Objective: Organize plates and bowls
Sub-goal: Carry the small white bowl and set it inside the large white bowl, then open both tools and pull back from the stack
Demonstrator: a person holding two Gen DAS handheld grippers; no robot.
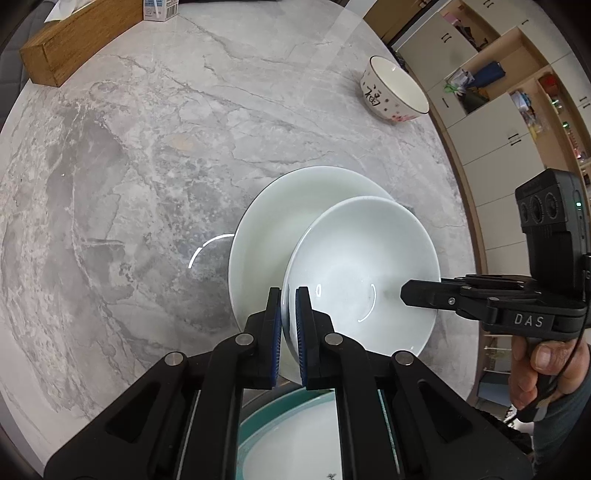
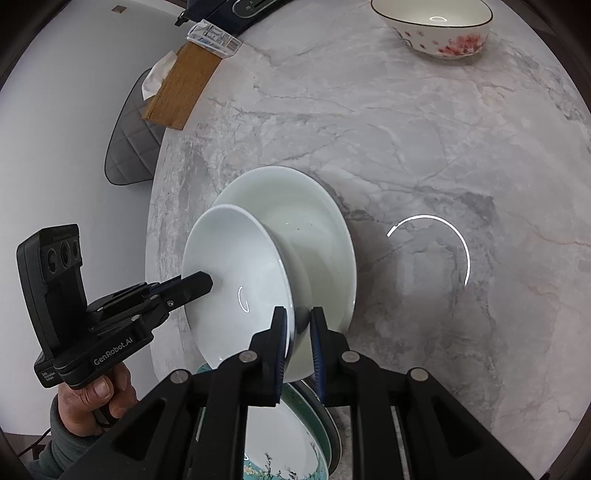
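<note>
A white bowl (image 1: 362, 273) is held by its rim on both sides above a wider white plate (image 1: 273, 236) on the marble table. My left gripper (image 1: 288, 314) is shut on the bowl's near rim. My right gripper (image 2: 298, 328) is shut on the opposite rim of the same bowl (image 2: 236, 273); it shows from the side in the left wrist view (image 1: 406, 293). The white plate (image 2: 317, 236) lies beneath. A green-rimmed flowered plate (image 2: 284, 435) sits below the grippers at the table's near edge. A flowered bowl (image 1: 393, 90) stands far off.
A wooden tissue box (image 1: 77, 40) and a small carton (image 1: 159, 9) stand at the table's far edge. The grey marble table (image 1: 147, 166) is round. Cabinets and shelves (image 1: 509, 103) line the wall past the table. A grey chair (image 2: 131, 147) stands beside the table.
</note>
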